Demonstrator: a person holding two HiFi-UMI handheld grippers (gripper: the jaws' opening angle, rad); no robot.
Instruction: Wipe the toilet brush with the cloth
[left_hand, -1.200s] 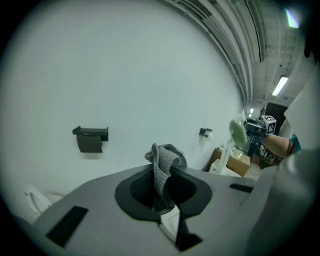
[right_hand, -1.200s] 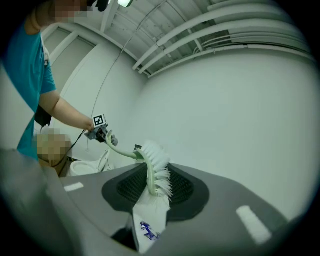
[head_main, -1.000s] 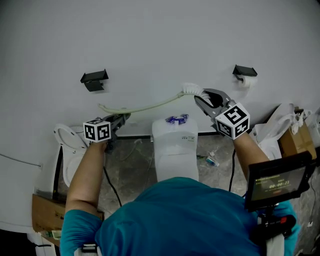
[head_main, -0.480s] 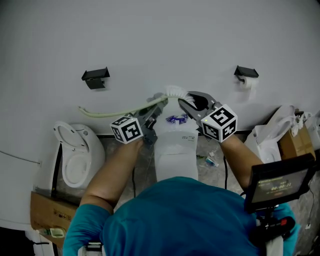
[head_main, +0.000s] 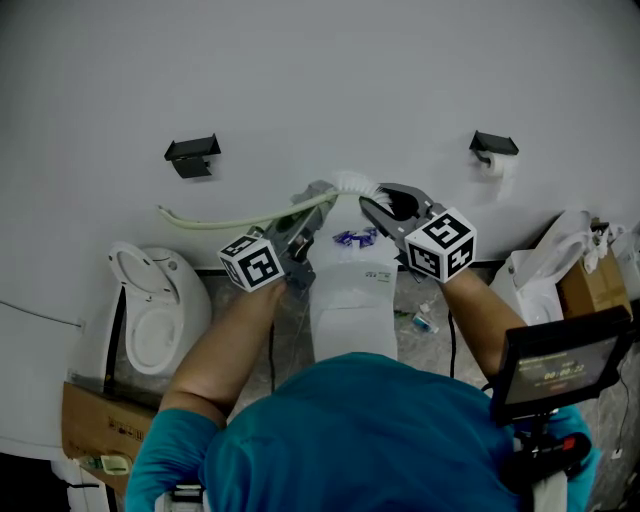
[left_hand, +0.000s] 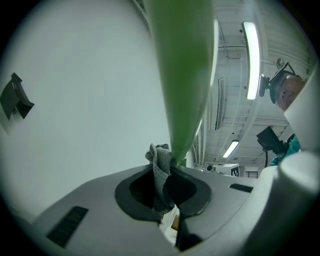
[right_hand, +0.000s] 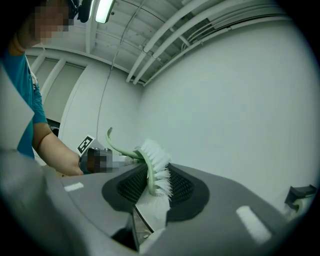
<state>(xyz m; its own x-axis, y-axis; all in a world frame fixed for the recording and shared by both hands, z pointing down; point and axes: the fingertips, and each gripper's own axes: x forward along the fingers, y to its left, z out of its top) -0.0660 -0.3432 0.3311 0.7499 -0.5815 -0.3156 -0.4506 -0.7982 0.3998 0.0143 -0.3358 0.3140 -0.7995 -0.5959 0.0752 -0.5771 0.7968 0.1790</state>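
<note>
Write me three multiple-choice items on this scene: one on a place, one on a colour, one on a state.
1. Where is the toilet brush head? A in the right tongs B on the floor C in the toilet bowl
2. What colour is the brush handle? A red B pale green C black
3. What state are the left tongs in? A open, empty B shut on bristles C shut on the grey cloth
1 A, its white bristles sit clamped there; 2 B, both gripper views show it green; 3 C, the cloth is pinched in them.
</note>
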